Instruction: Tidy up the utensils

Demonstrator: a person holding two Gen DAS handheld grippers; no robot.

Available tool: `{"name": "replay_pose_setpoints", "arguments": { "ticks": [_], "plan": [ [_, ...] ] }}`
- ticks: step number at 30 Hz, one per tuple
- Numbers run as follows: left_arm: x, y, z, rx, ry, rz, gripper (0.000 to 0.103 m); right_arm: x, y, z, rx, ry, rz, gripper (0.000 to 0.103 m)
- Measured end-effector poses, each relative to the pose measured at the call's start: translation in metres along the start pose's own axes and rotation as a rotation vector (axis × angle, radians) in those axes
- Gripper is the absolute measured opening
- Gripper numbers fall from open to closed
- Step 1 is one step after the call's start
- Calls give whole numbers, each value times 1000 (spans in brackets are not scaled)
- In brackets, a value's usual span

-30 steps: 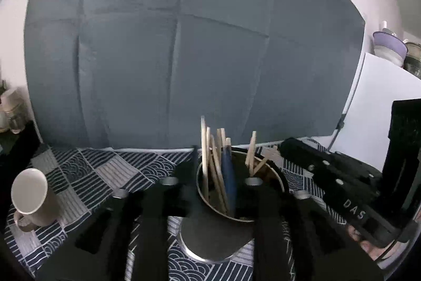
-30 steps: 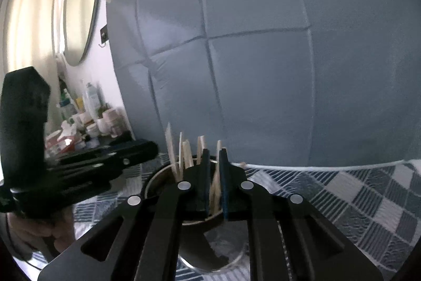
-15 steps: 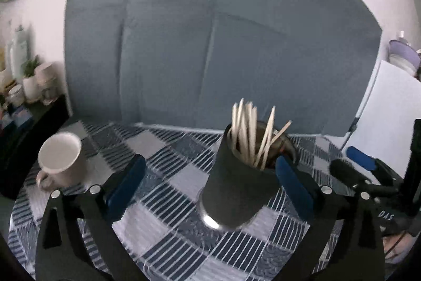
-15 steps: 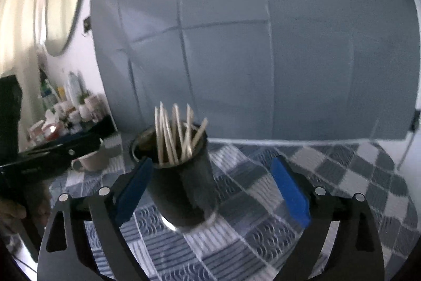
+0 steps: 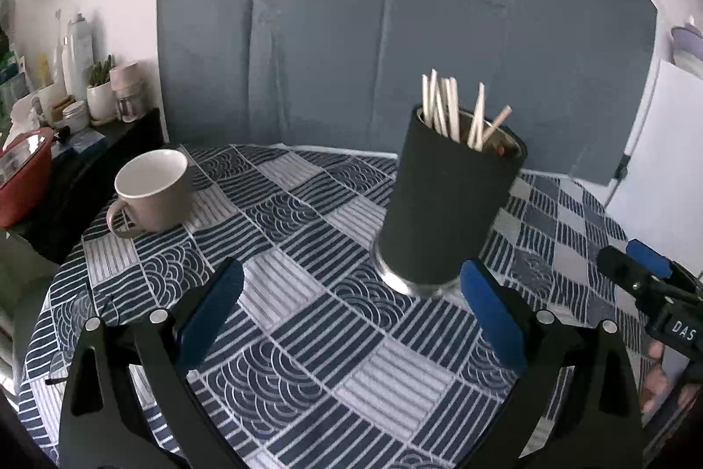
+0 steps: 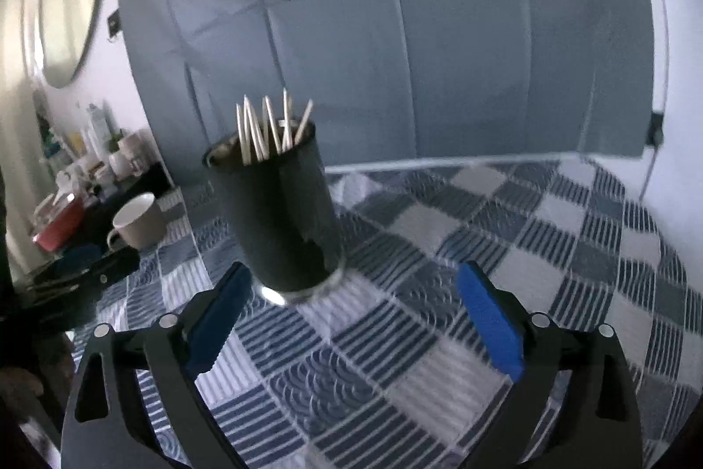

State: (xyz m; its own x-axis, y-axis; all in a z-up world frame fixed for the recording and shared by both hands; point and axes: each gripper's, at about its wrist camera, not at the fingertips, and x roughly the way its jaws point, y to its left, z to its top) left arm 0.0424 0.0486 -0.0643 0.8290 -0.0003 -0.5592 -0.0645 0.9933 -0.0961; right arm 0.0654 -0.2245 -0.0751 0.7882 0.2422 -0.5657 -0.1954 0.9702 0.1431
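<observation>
A black cylindrical holder [image 5: 448,205] [image 6: 281,223] stands upright on the checked tablecloth [image 5: 307,337], with several pale wooden chopsticks [image 5: 443,113] [image 6: 263,130] sticking out of its top. My left gripper [image 5: 349,275] is open, its blue pads wide apart and just short of the holder's base, with nothing between them. My right gripper [image 6: 353,275] faces the holder from the other side. Its jaws are opening and hold nothing; the holder sits ahead near its left pad.
A beige mug [image 5: 154,187] [image 6: 138,223] stands at the table's left. A dark side shelf holds a red bowl [image 5: 22,179], jars and bottles. A grey padded panel [image 5: 395,29] backs the table. The right gripper's finger [image 5: 632,275] shows at the left view's right edge.
Both grippers went from narrow over the holder's rim to wide open. They have drawn back and lower, so the whole holder now stands ahead of them.
</observation>
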Motion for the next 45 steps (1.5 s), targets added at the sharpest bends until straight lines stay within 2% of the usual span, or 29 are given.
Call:
{"name": "replay_pose_setpoints", "arguments": {
  "ticks": [6,9,11,15,19,26,45],
  "plan": [
    [-8,-7,-6,5,90,-12,97,-1,-2,-8,58,108,-71,92],
    [-16,-8,-12,-7,120,-12,97,-8,-6,-11,79,109,-94,92],
    [-24,-7,-15,-25,113,-9,97,-12,-7,-12,67,115,-103,92],
    [-33,-6,-12,-25,62,48,97,-13,-8,-14,78,136,-96,92],
    [-29,-11,-14,-7,83,34,97,-18,-4,-13,56,121,-90,92],
    [-30,-18,-14,28,74,48,97,-24,6,-13,16,102,-74,92],
    [-24,-12,-19,-8,115,62,97,-23,11,-18,-4,134,-51,92]
  ]
}}
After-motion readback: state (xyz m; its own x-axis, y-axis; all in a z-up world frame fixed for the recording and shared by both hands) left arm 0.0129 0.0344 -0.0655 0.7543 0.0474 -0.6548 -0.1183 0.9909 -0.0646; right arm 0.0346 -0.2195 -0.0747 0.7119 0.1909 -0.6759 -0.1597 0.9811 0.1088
